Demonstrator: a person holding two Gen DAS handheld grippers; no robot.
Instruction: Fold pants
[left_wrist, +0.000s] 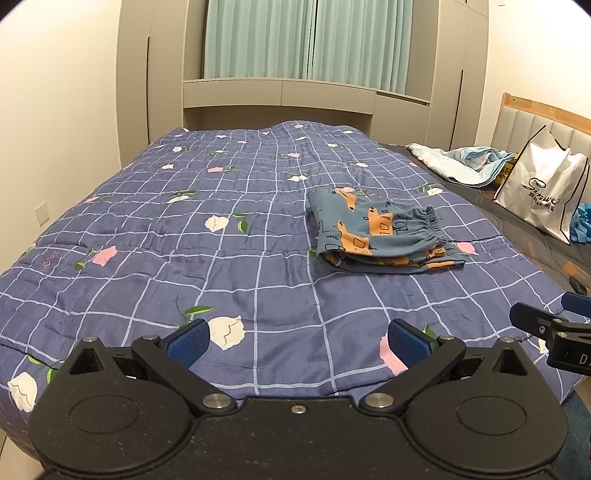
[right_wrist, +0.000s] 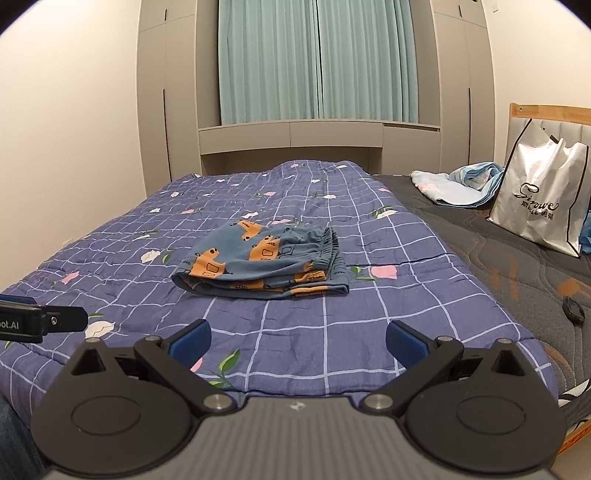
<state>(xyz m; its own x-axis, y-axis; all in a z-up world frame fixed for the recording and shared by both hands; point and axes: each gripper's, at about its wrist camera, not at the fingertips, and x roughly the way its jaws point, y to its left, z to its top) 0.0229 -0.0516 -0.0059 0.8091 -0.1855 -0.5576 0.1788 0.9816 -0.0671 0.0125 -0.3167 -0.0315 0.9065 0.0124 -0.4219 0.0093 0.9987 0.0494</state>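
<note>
Fingers on both tools stand spread wide with nothing between them: the left gripper and the right gripper each show two blue-padded tips held well apart above the near edge of the bed, clear of any cloth. The pants, blue with an orange print, lie further up the checked floral quilt, toward its right half, well apart from both tools. They are gathered into a compact, roughly rectangular bundle of several layers, with the elastic waistband bunched at the right end and the doubled edge rounded at the left and near sides. Judging by this, the folding looks essentially done: no leg trails loose, and the stack sits on its own without being held. What might remain is only tidying, since the layers at the near edge are not perfectly flush and a strip of orange-printed fabric peeks out along the bottom; whether that counts as finished is a matter of how neat the result must be. Off to the right, on the bare dark mattress, a white shopping bag stands and a pale blue blanket lies crumpled, neither touching the pants. Pale green curtains hang beyond the far end.
</note>
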